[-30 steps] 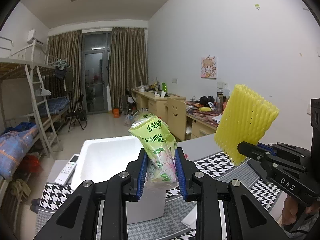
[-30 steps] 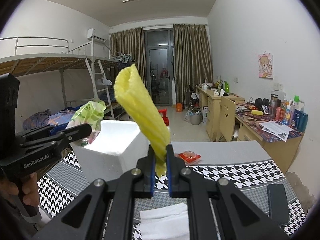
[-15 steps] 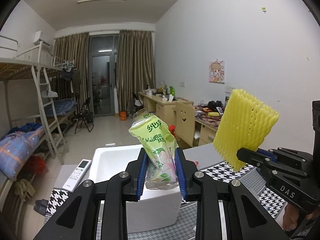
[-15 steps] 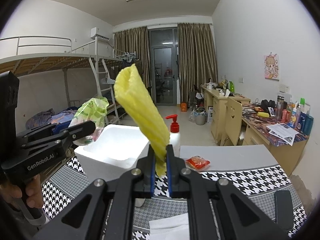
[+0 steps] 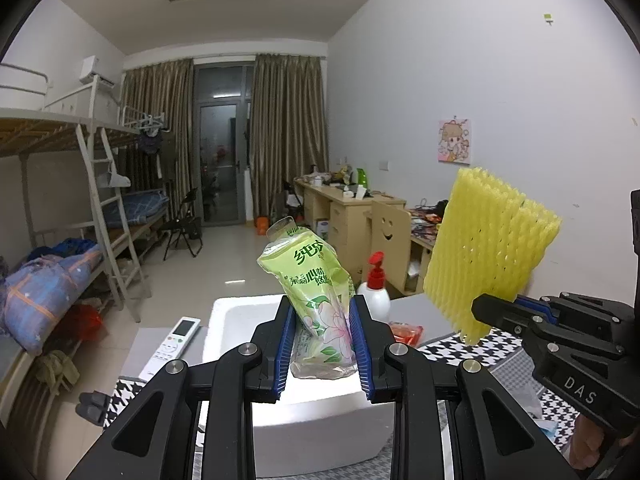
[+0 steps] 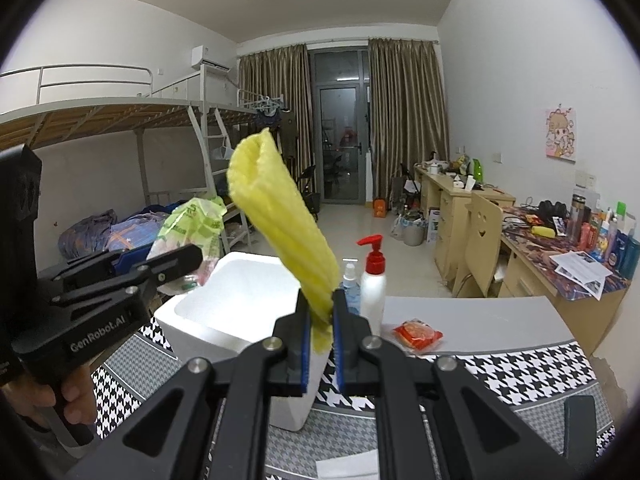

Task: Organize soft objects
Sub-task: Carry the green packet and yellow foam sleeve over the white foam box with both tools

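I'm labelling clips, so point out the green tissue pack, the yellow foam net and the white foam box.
green tissue pack [image 5: 310, 276], left wrist view, printed front.
yellow foam net [image 6: 286, 226], right wrist view, mid-body.
white foam box [image 6: 188, 322], right wrist view, near wall.

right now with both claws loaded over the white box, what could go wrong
1. The right claw pinches only the bottom edge of the yellow foam net, which leans left; it could slip out or flop outside the foam box.
2. The green tissue pack is slick plastic in the left claw; it may slide.
3. The pump bottle stands right beside the box, so a swing could topple it.
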